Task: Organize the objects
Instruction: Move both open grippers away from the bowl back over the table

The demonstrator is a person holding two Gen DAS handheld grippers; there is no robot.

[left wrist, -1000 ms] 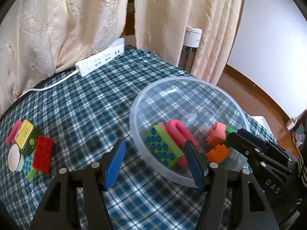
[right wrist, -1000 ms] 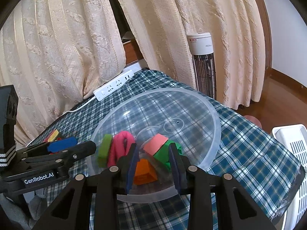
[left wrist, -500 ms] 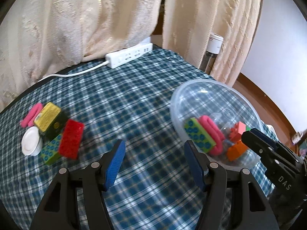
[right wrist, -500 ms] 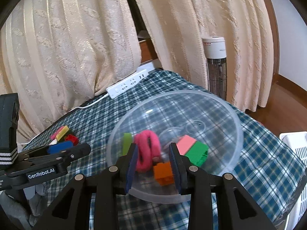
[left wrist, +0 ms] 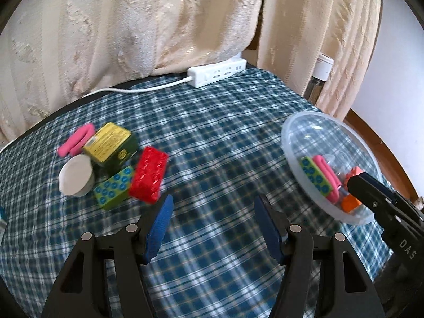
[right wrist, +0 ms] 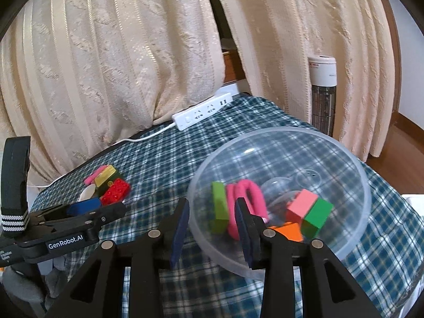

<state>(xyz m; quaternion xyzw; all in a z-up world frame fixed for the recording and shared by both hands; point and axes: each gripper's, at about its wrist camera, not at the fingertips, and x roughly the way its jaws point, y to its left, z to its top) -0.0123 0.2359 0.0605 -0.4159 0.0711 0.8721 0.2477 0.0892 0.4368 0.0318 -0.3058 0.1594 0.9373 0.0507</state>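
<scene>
Since the earlier frames both tools have shifted across the desk (left wrist: 212, 143): the left tool (left wrist: 213, 228) has left the bowl (left wrist: 291, 137) and now hangs over bare checked cloth, while the right tool (right wrist: 212, 228) has drawn back until the bowl's near rim sits between its pads.

Left tool: pads apart, nothing between them. Bowl ahead and to its right; loose pile ahead and to its left.

Right tool: pads slightly apart and opening, pressing on nothing. Inside the bowl ahead of it lie a green block (right wrist: 220, 208), pink band (right wrist: 251, 198), pink-and-green block (right wrist: 310, 209) and orange block (right wrist: 287, 232).

Pile: red block (left wrist: 149, 173), yellow-green tin (left wrist: 112, 145), studded green block (left wrist: 114, 188), white lid (left wrist: 75, 176), second pink band (left wrist: 76, 139), all touching or just beside one another.
</scene>
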